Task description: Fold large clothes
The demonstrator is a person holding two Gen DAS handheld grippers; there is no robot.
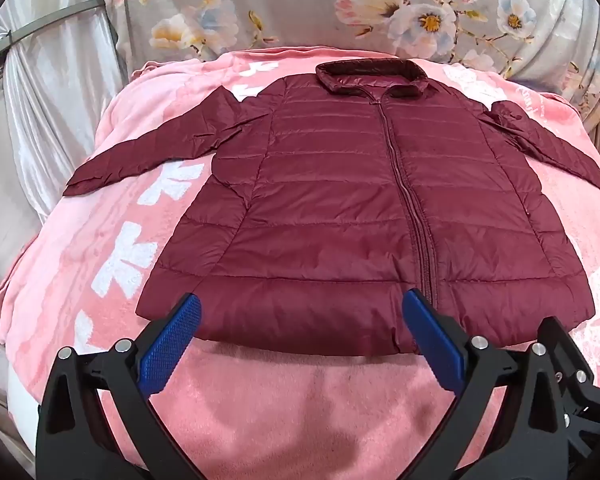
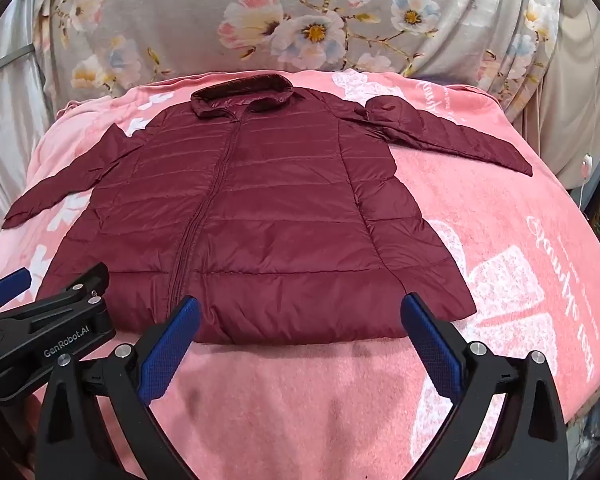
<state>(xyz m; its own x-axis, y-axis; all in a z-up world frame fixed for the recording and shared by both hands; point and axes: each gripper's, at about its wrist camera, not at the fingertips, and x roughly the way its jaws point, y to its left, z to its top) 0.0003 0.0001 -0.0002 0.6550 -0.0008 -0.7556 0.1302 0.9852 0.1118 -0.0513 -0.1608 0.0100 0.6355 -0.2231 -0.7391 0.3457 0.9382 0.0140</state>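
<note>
Pink blanket [image 1: 260, 408] covers the bed, a floral sheet [image 1: 300, 4] behind at the far side. Maroon jacket [image 1: 340, 208] lies flat on the blanket — zipped, collar far, sleeves out left and right. My left gripper [image 1: 300, 312] and right gripper [image 2: 300, 312] hover at the near hem — jaws spread wide, holding nothing.

left gripper [image 1: 300, 304]: black angular arms, silver round screws near the finger bases | fingers [image 1: 172, 344]: blue pads with a knurled grid | right gripper [image 2: 300, 304]: same black frame, blue textured fingers [image 2: 432, 344], silver screws | marking: white "GenRobot.AI" lettering is seen on the left gripper's black body, left of the right gripper's fingers
</note>
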